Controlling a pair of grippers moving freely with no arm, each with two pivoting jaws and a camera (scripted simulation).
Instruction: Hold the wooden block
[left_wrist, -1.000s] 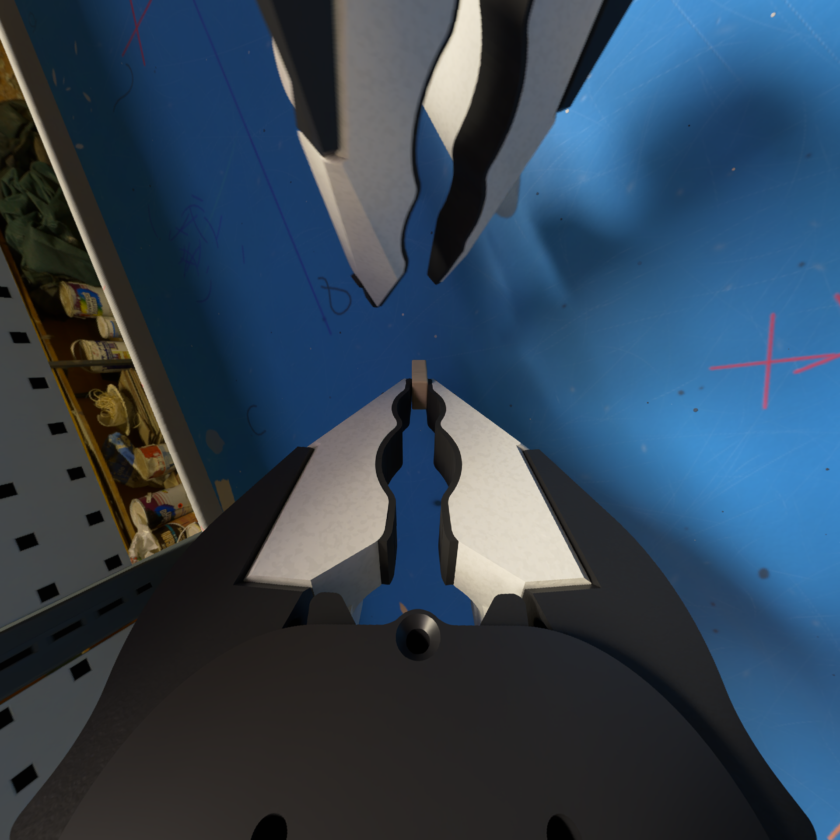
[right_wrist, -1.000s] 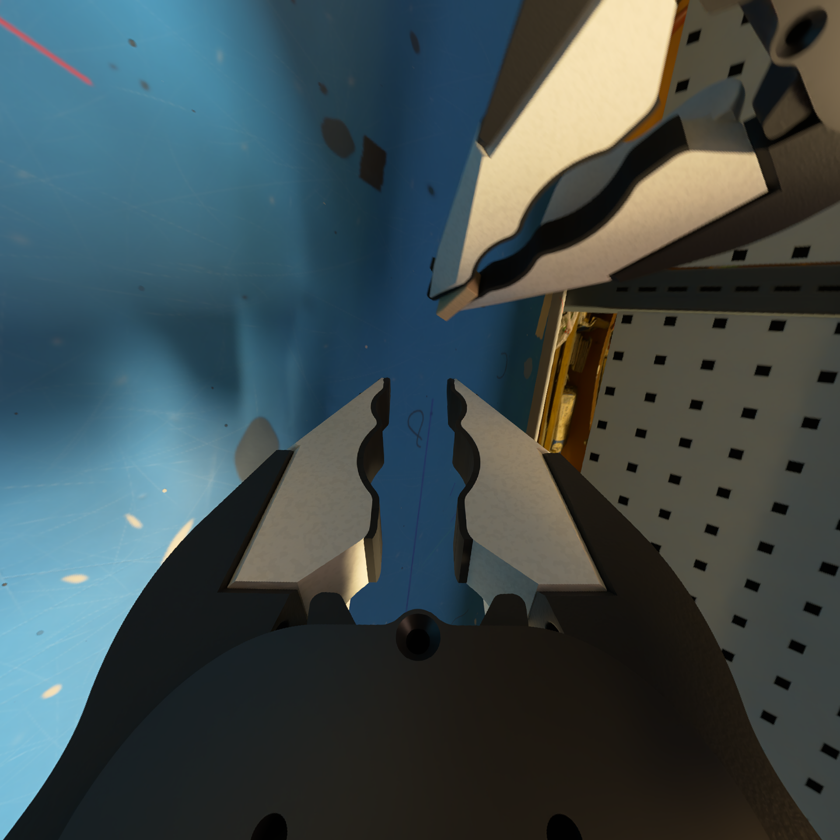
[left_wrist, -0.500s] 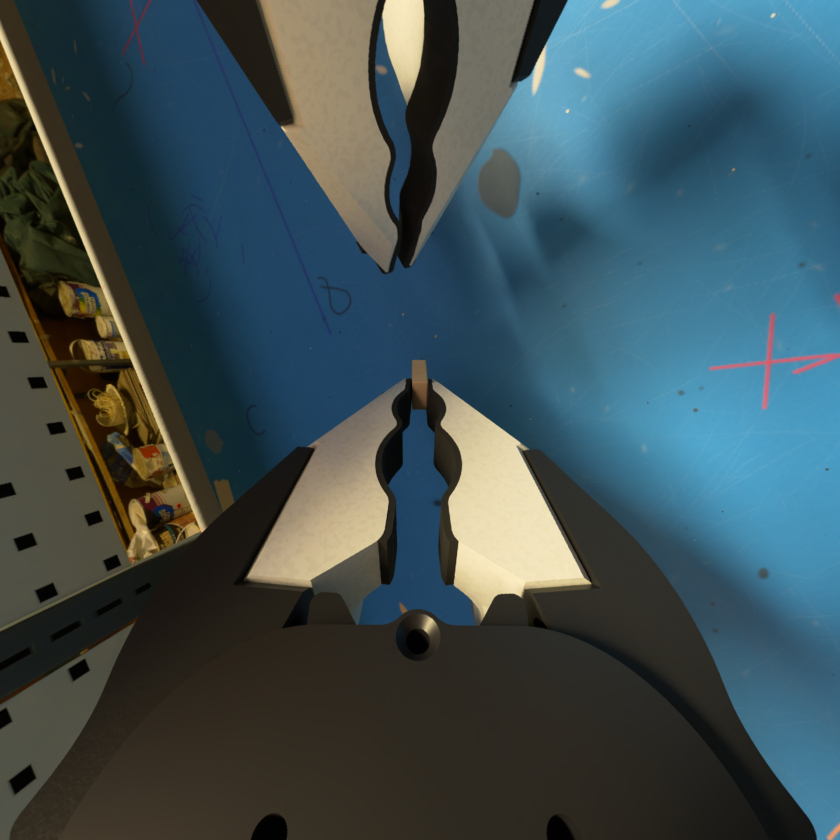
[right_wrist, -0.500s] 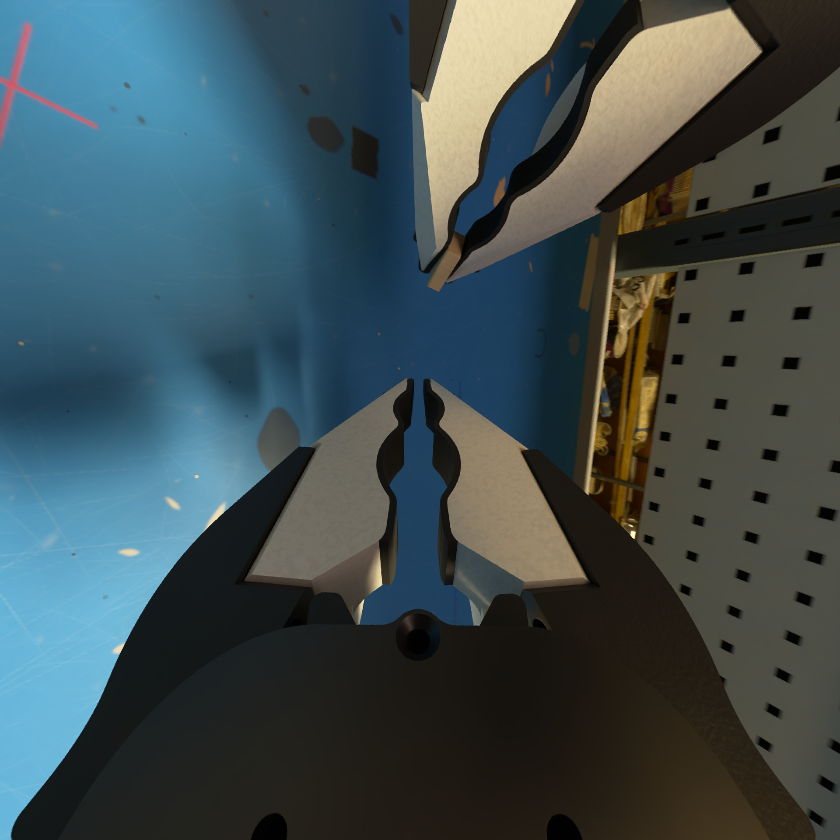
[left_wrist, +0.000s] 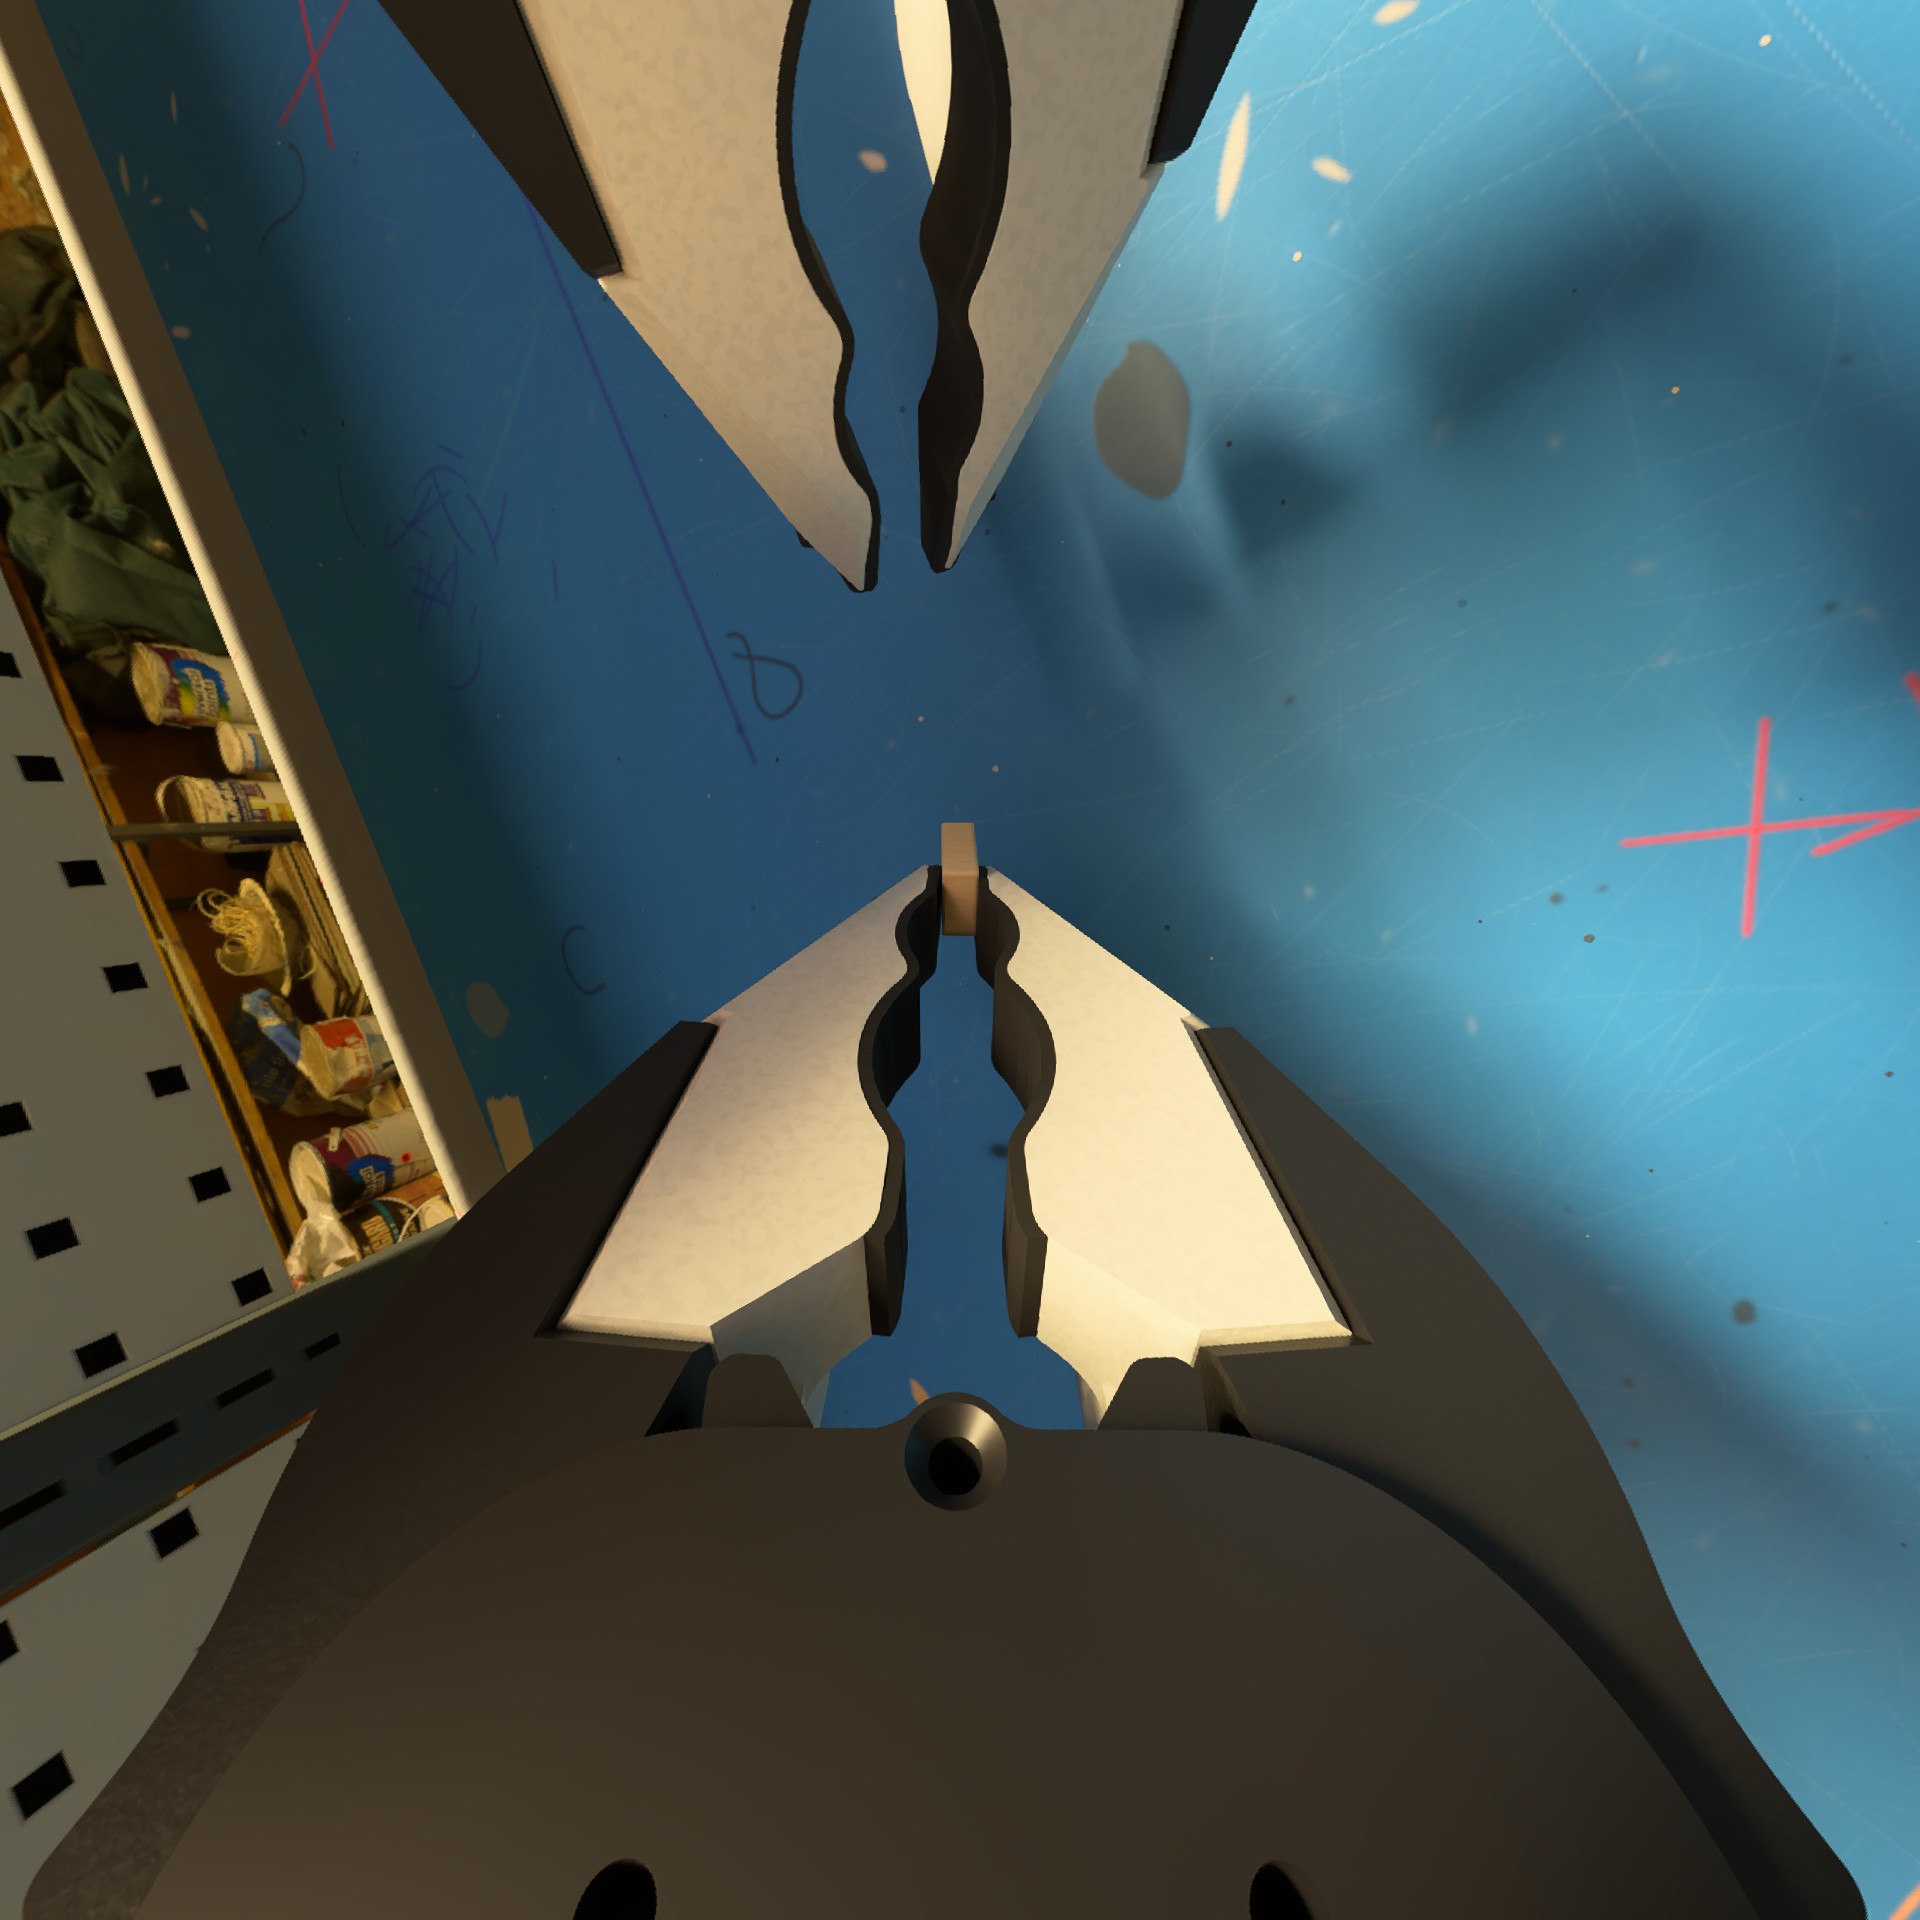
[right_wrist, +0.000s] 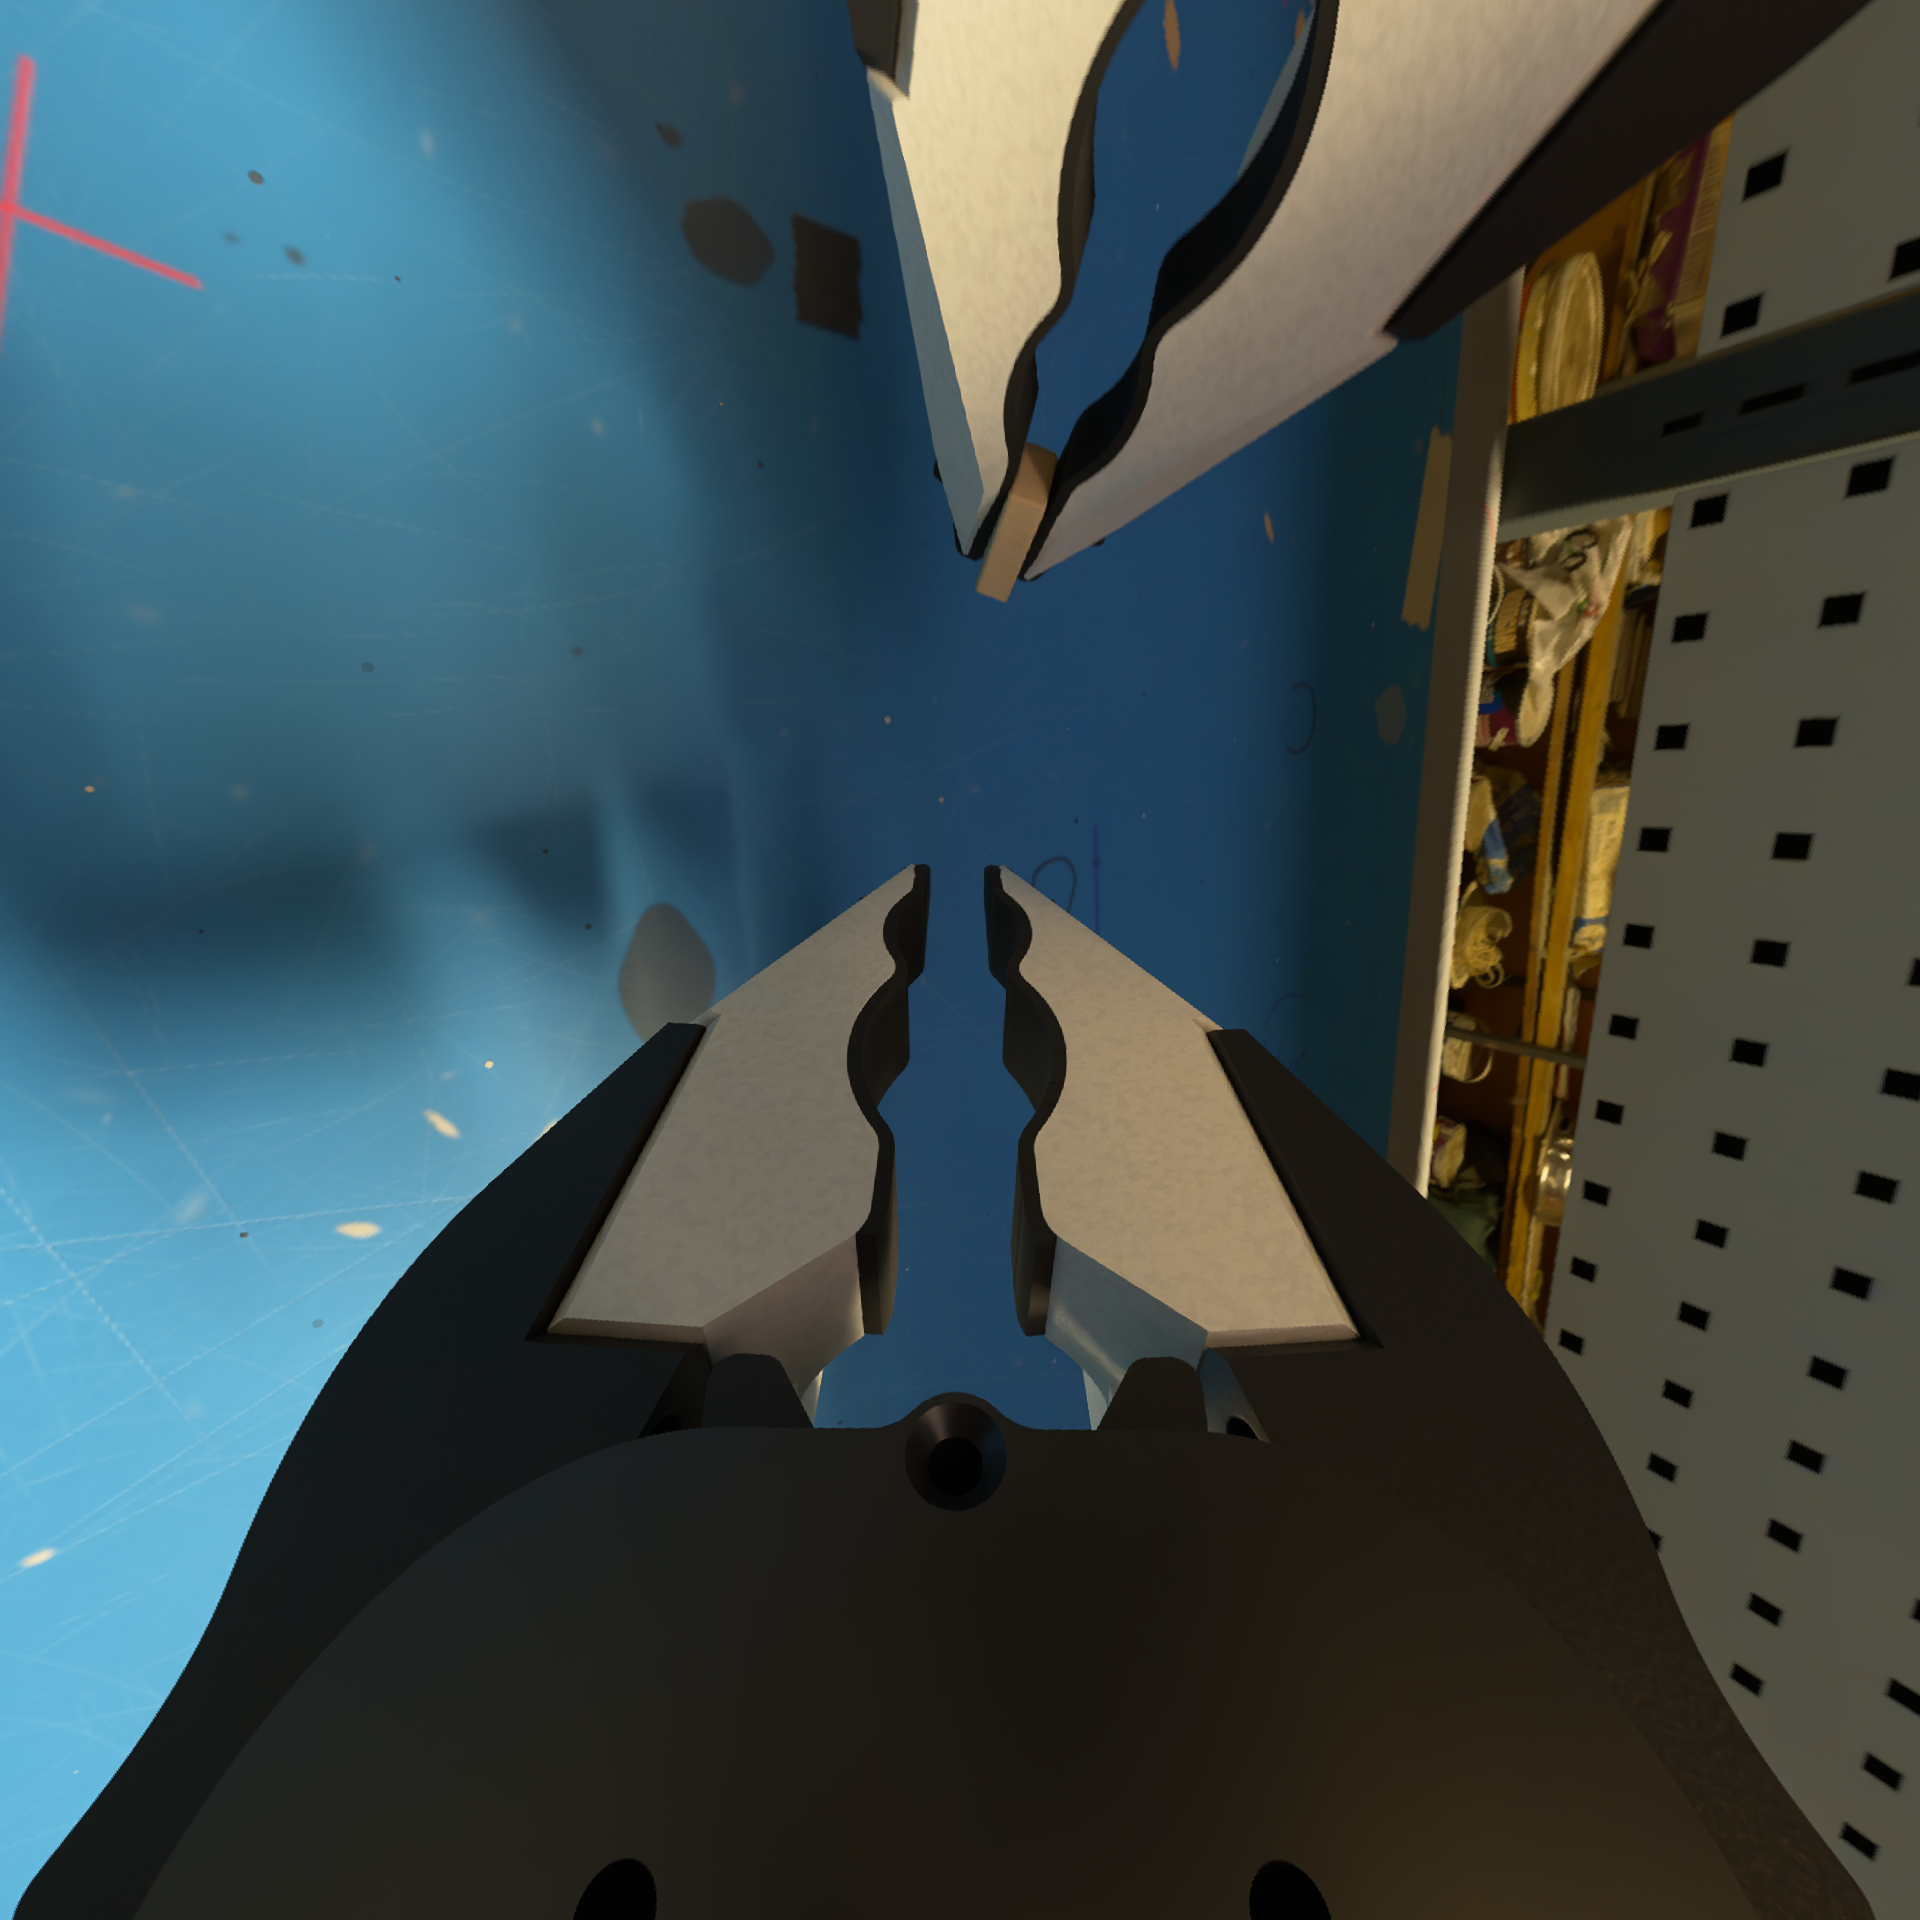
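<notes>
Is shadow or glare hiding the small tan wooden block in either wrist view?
Left wrist view: the small tan wooden block is evenly lit and sharp between the left gripper tips, over shadowed blue tabletop. Right wrist view: the block is warmly lit and clear; soft shadows blur only the tabletop.

nothing legible: only red crosses (left_wrist: 1756, 829) and pen scribbles (left_wrist: 442, 540) on the blue table (left_wrist: 1455, 1039); can (left_wrist: 187, 686) labels blur.

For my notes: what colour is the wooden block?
Light tan; the wooden block shows best in the right wrist view.
</notes>
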